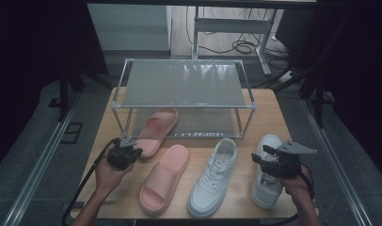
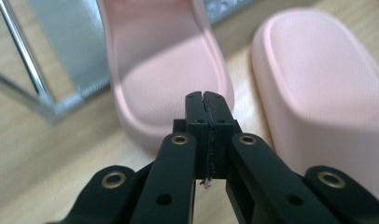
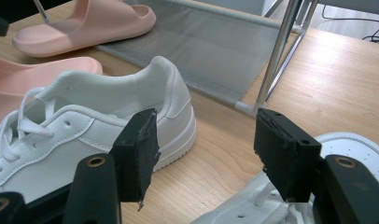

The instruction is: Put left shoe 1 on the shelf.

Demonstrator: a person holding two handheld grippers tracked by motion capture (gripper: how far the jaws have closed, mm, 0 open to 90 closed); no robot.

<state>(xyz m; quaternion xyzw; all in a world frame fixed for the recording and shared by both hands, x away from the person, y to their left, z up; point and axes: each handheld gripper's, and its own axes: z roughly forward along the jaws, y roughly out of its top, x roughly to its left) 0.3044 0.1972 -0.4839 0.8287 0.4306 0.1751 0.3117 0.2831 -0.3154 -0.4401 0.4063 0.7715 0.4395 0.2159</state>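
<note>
Behind pink slide (image 1: 155,130), left tongs (image 1: 128,143) closed

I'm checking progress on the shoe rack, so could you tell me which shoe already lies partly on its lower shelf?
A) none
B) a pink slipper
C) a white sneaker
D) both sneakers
B: one pink slipper has its toe end on the rack's lower shelf, while the other slipper and both sneakers lie on the table.

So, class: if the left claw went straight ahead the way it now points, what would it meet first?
The left claw, its jaws shut on nothing, points at the heel end of the pink slide that lies half under the shoe rack. It would probably meet that heel rim first, though the depth is hard to judge.
</note>
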